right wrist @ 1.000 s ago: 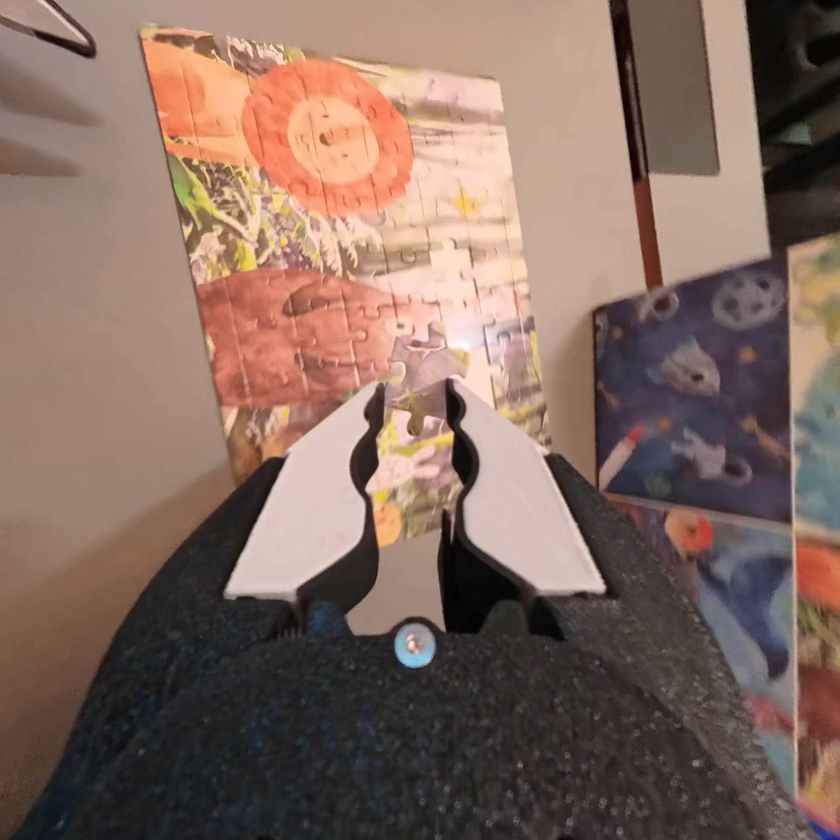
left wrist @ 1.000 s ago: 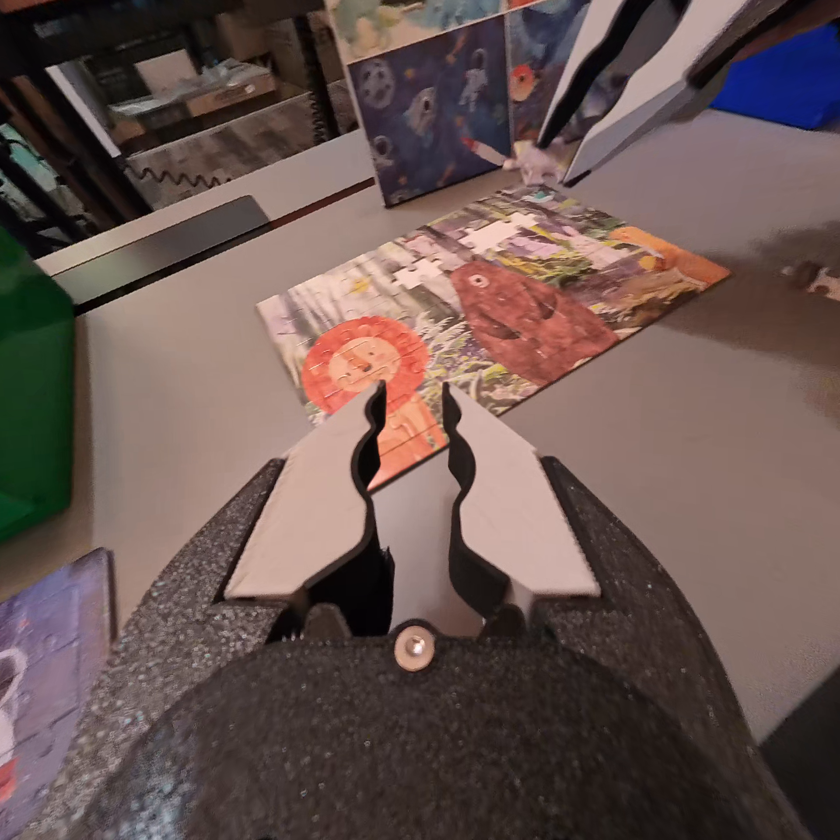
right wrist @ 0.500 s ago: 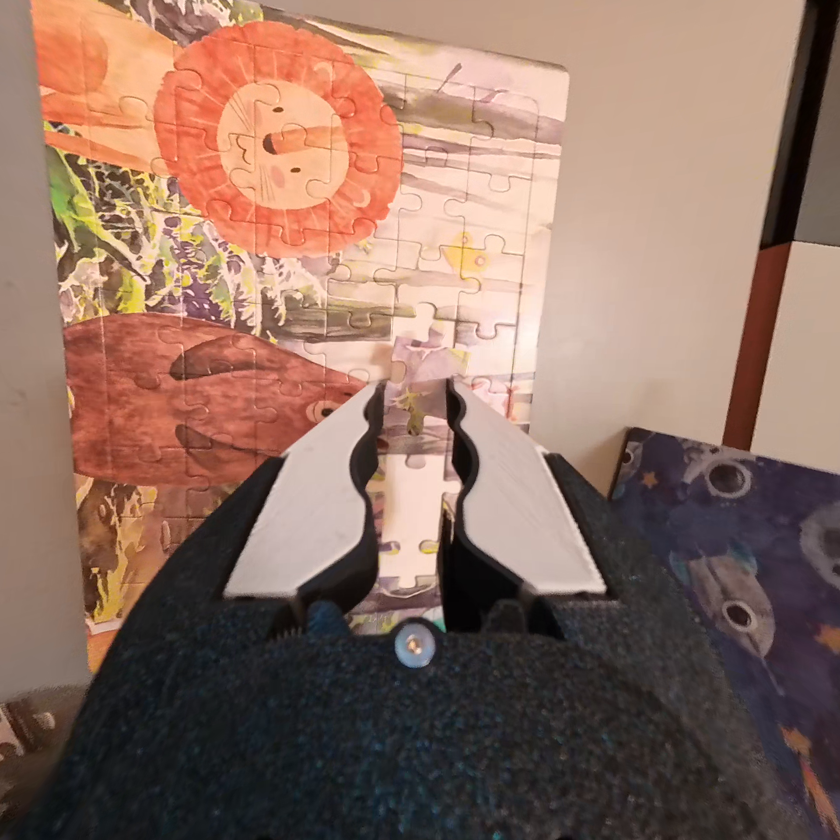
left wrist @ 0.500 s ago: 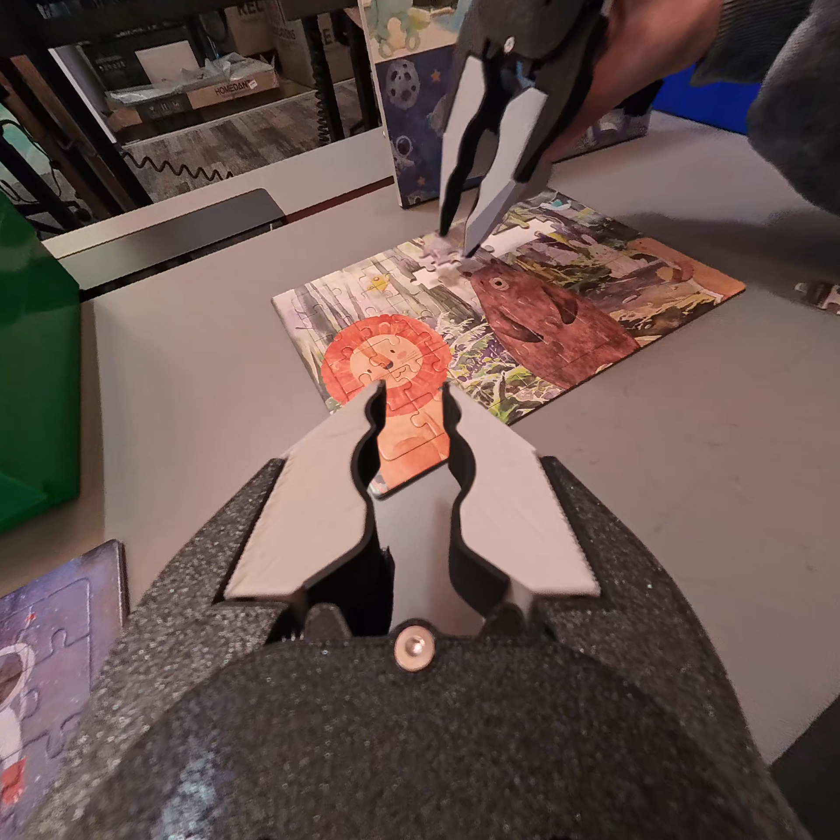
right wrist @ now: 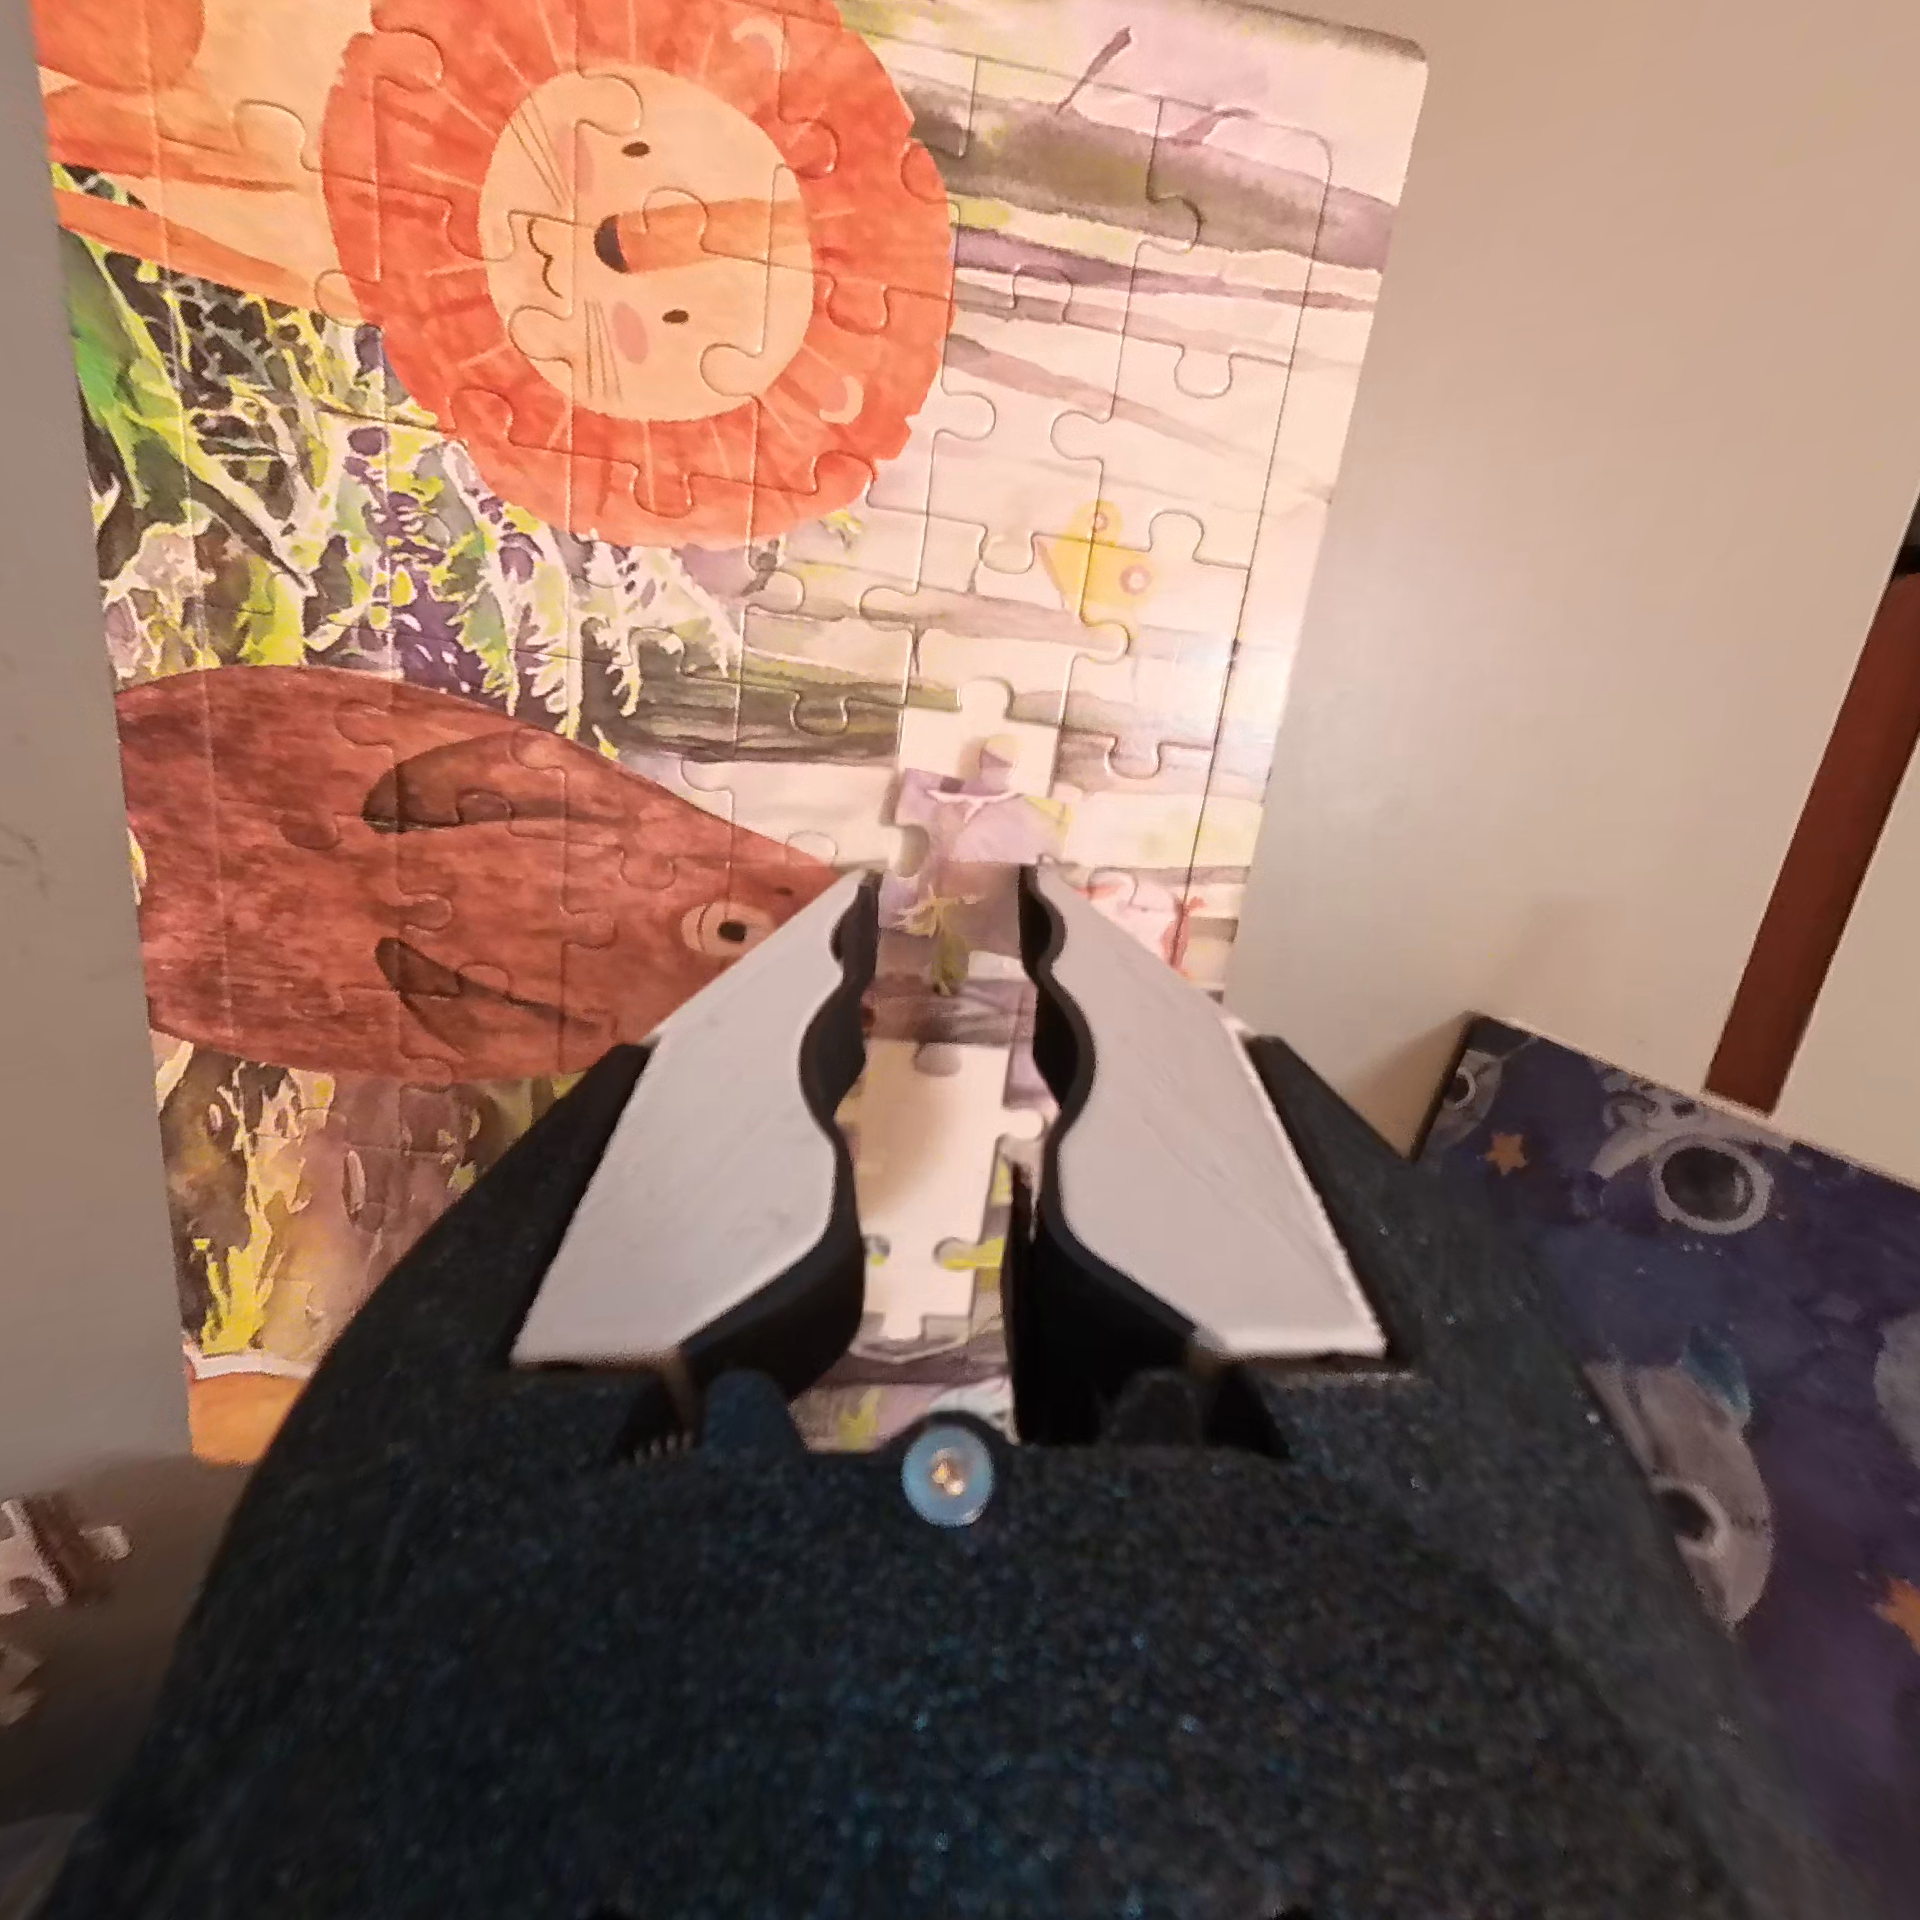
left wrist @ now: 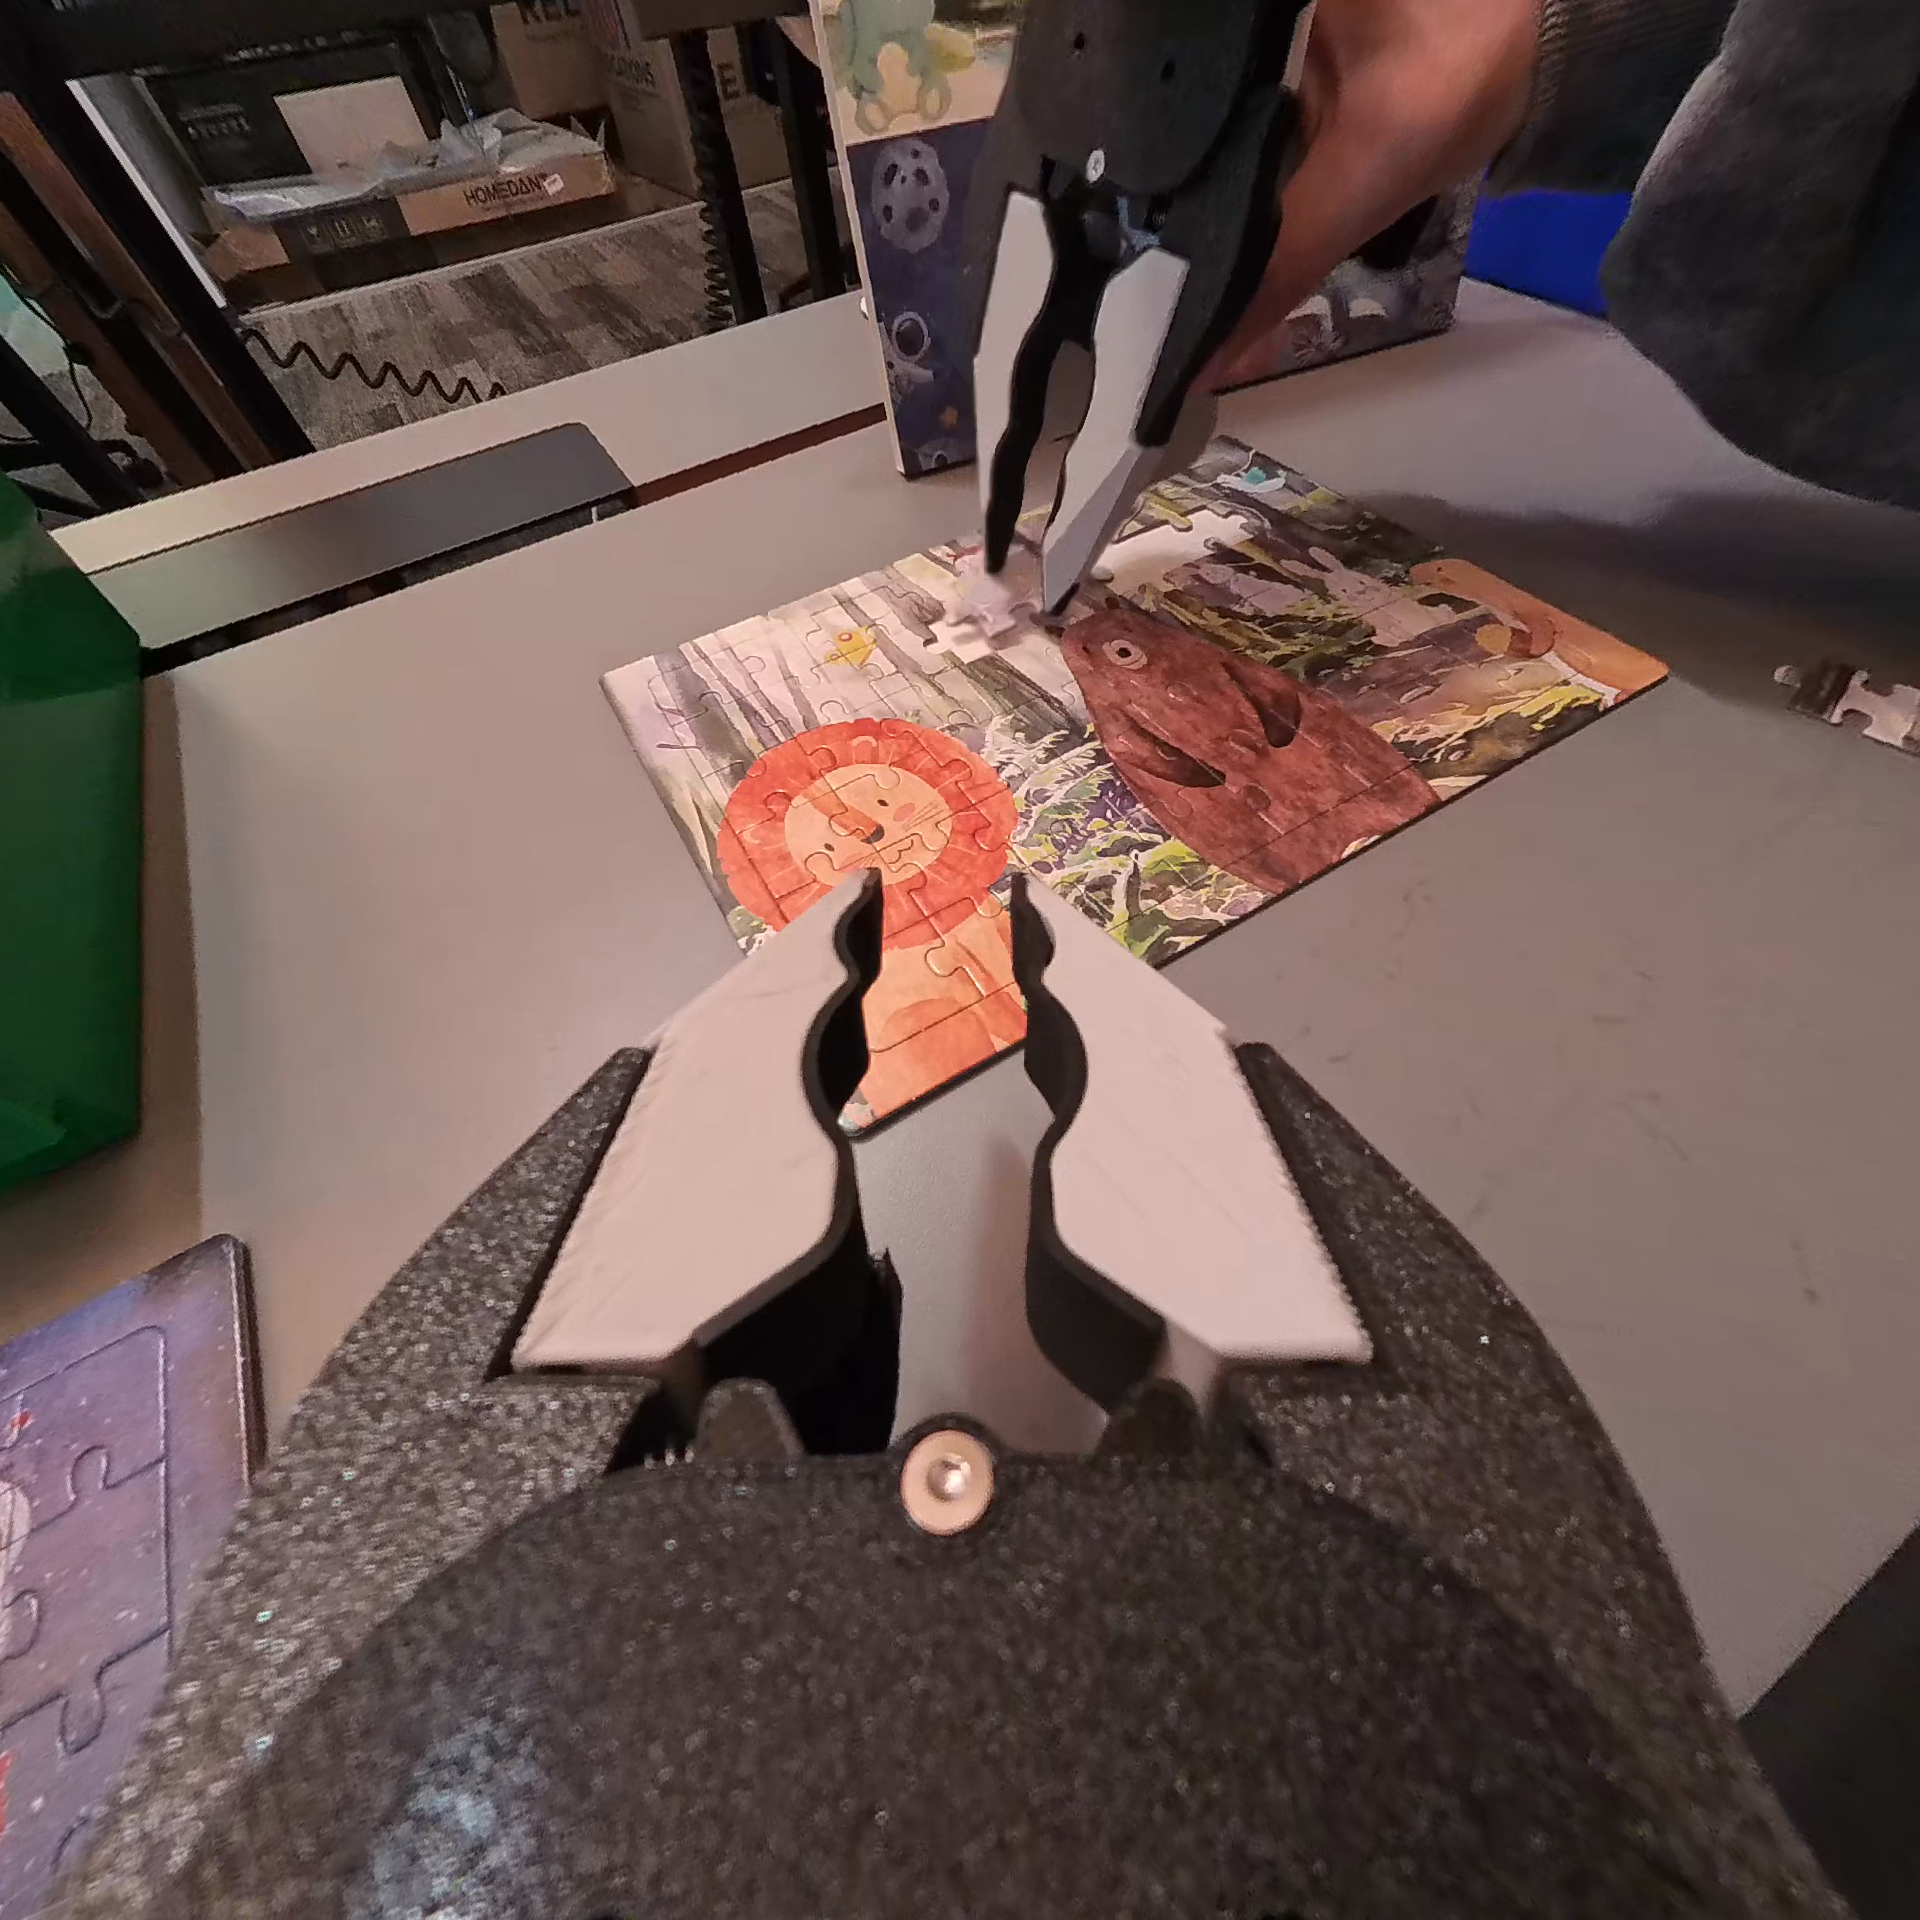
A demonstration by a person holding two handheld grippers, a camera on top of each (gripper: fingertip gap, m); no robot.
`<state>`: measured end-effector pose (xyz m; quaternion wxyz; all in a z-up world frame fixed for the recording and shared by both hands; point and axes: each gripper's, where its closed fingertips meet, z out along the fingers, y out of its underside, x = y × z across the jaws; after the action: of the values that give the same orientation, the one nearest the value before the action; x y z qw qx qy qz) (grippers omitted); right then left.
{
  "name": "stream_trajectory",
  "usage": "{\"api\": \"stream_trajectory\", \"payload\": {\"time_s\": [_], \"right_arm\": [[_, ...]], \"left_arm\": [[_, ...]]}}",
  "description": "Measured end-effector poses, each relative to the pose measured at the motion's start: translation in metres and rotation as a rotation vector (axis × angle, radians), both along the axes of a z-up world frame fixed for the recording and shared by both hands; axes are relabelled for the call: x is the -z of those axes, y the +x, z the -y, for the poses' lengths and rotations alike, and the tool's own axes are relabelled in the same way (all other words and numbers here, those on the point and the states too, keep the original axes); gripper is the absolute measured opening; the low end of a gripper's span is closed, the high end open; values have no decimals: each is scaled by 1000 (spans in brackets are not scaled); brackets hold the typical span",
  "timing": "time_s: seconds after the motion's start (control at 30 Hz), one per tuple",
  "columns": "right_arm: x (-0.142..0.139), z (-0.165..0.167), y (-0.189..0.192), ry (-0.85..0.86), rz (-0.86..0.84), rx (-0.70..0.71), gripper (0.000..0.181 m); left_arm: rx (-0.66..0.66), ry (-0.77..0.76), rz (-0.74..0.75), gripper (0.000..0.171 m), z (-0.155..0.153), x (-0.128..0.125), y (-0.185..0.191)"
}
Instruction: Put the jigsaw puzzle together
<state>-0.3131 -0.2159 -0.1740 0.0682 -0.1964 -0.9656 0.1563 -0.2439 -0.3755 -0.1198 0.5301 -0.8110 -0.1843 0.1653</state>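
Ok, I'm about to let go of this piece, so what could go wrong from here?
The puzzle piece in the right gripper looks skewed over the white gap; pressing may jam it on neighbouring tabs. Nothing steadies the puzzle: the left gripper hangs open by its near corner, so a push may slide it on the table.

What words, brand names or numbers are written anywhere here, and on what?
Flat cardboard box on the shelf: a printed brand word, legible, but I do not quote writing.
Upright cardboard boxes behind it: large letters, cut off by the picture's edge.
Dark box on the shelf: small print, too small to read.
Jigsaw puzzle and the piece held by the right gripper: no writing.
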Motion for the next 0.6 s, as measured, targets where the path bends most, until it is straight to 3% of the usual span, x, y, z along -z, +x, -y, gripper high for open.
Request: {"api": "stream_trajectory", "payload": {"time_s": [0.13, 0.37, 0.47, 0.53, 0.6], "right_arm": [[-8, -29, 22, 36, 27, 195, 27], [-6, -38, 78, -133, 14, 658, 27], [-2, -25, 86, -219, -12, 765, 28], [-2, -21, 91, -258, -17, 804, 41], [-5, -26, 98, -272, -50, 825, 43]], "left_arm": [[-1, 0, 5, 24, 1, 1, 0], [16, 1, 14, 24, -2, 1, 3], [17, -6, 8, 24, -3, 2, 4], [16, -6, 6, 24, -2, 2, 4], [13, -9, 1, 24, -2, 2, 4]]}}
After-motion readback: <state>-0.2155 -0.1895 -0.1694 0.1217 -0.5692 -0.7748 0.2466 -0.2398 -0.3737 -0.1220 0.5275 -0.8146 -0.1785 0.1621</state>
